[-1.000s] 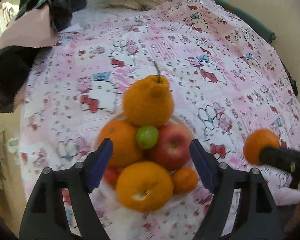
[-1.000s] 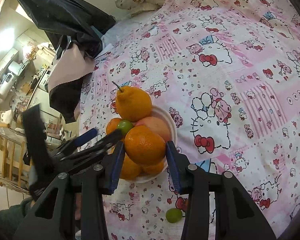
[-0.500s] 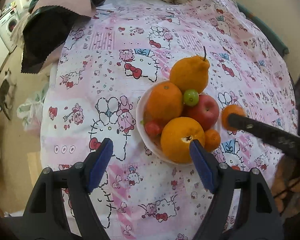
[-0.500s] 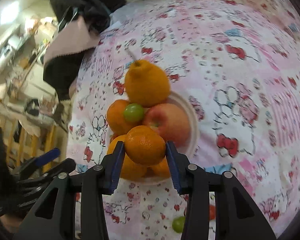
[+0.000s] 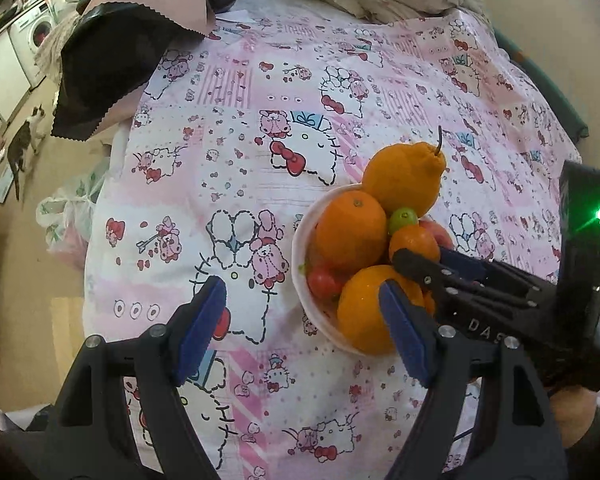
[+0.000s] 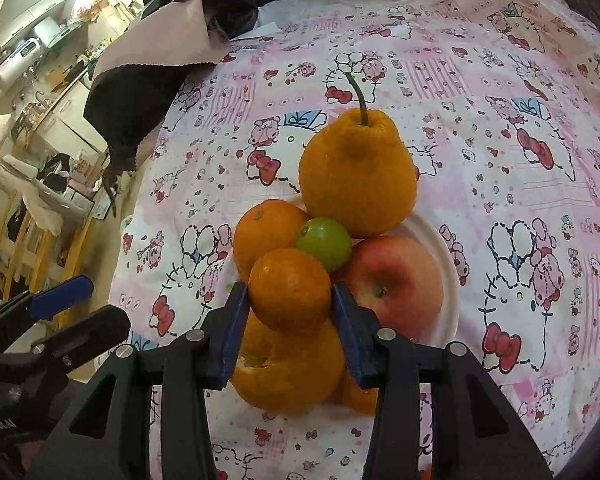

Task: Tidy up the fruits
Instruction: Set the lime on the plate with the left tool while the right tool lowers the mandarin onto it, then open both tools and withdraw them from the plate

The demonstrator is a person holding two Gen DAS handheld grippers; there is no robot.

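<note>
Small round orange mandarin, dimpled peel with a tiny stem scar near its top, sits between the blue pads of the right gripper; jaws are opening, pads at the fruit's sides, contact hard to confirm. Mandarin is over the heaped white round bowl, atop a larger orange with a torn patch of peel, just beside a small green round fruit and a red apple. A big knobbly orange citrus with a dark stem crowns the far side. Left gripper stands wide open, empty, over the pink cartoon-print cloth, left of the bowl
</note>
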